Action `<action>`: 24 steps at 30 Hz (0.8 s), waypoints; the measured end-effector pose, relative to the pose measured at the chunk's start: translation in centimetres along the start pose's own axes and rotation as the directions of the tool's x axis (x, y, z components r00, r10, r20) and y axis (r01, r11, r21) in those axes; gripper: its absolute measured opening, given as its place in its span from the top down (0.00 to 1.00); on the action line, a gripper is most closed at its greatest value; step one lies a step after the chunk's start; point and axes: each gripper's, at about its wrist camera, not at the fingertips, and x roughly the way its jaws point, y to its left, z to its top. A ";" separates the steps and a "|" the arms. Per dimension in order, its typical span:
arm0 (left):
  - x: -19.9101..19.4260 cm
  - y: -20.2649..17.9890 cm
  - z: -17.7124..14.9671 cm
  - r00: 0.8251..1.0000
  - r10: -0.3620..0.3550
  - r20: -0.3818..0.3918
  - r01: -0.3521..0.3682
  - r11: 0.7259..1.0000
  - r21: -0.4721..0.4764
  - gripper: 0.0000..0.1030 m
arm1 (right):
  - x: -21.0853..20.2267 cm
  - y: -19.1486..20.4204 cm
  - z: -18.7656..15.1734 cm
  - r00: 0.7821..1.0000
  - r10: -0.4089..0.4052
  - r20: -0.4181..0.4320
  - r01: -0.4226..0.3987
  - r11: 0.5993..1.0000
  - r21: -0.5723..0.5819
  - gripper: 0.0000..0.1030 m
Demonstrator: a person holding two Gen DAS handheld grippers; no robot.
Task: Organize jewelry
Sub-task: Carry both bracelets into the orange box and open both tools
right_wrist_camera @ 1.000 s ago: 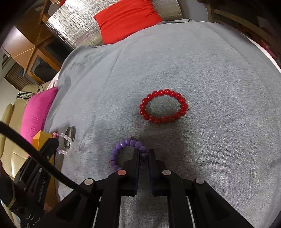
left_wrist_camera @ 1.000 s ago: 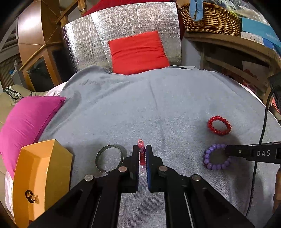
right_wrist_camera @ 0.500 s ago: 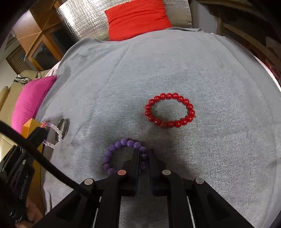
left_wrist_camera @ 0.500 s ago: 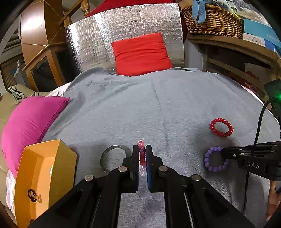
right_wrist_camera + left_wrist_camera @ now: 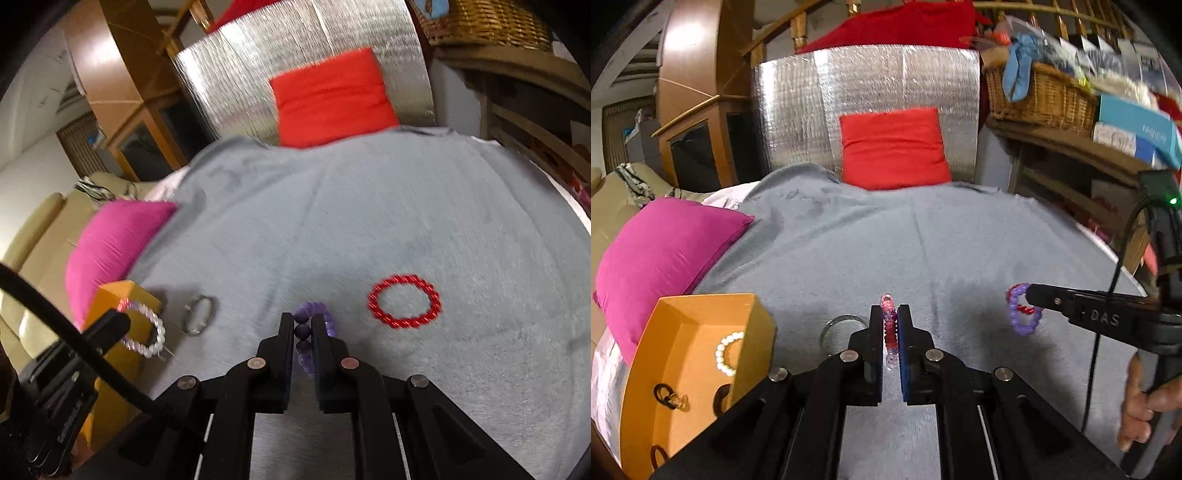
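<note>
My left gripper (image 5: 890,314) is shut on a pink and clear bead bracelet (image 5: 889,332), held above the grey cloth; the bracelet also shows in the right wrist view (image 5: 146,328). My right gripper (image 5: 303,321) is shut on a purple bead bracelet (image 5: 314,332), lifted off the cloth; it also shows in the left wrist view (image 5: 1021,310). A red bead bracelet (image 5: 404,301) lies on the cloth to the right. A metal bangle (image 5: 842,325) lies just left of my left gripper. An orange box (image 5: 690,369) at the left holds a white pearl bracelet (image 5: 726,352).
A pink cushion (image 5: 665,254) lies behind the box. A red cushion (image 5: 892,147) leans on a silver foil panel (image 5: 868,99) at the back. A wooden shelf with a wicker basket (image 5: 1034,92) stands at the right. The grey cloth (image 5: 923,240) covers the surface.
Both grippers have risen with their bracelets. The purple bracelet has left the cloth. The left view has pulled back, so the inside of the orange box shows.
</note>
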 end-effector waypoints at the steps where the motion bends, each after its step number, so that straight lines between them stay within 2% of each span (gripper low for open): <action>1: -0.7 0.4 0.0 1.000 -0.004 0.009 0.004 1.000 -0.011 0.93 | -0.4 0.5 0.0 1.000 0.015 0.018 -0.015 1.000 0.000 0.90; 6: -4.3 2.9 -0.2 0.998 -0.013 0.058 0.016 0.998 -0.056 0.93 | -2.2 3.5 -0.2 0.991 0.110 0.072 -0.108 0.994 -0.023 0.90; 10: -7.1 5.7 -0.5 0.995 0.039 0.091 -0.032 0.996 -0.082 0.93 | -2.8 7.4 -0.5 0.974 0.204 0.097 -0.197 0.977 -0.076 0.90; 13: -8.2 8.4 -0.8 0.993 0.087 0.085 -0.077 0.990 -0.115 0.93 | -2.6 10.4 -0.8 0.957 0.275 0.091 -0.266 0.959 -0.102 0.90; 17: -8.8 12.3 -2.1 0.988 0.148 0.047 -0.137 0.973 -0.186 0.93 | -1.6 14.7 -1.4 0.934 0.354 0.050 -0.345 0.929 -0.137 0.90; 24: -7.9 18.3 -5.1 0.974 0.210 -0.085 -0.226 0.934 -0.277 0.93 | 1.0 21.5 -4.0 0.894 0.443 -0.064 -0.446 0.873 -0.196 0.90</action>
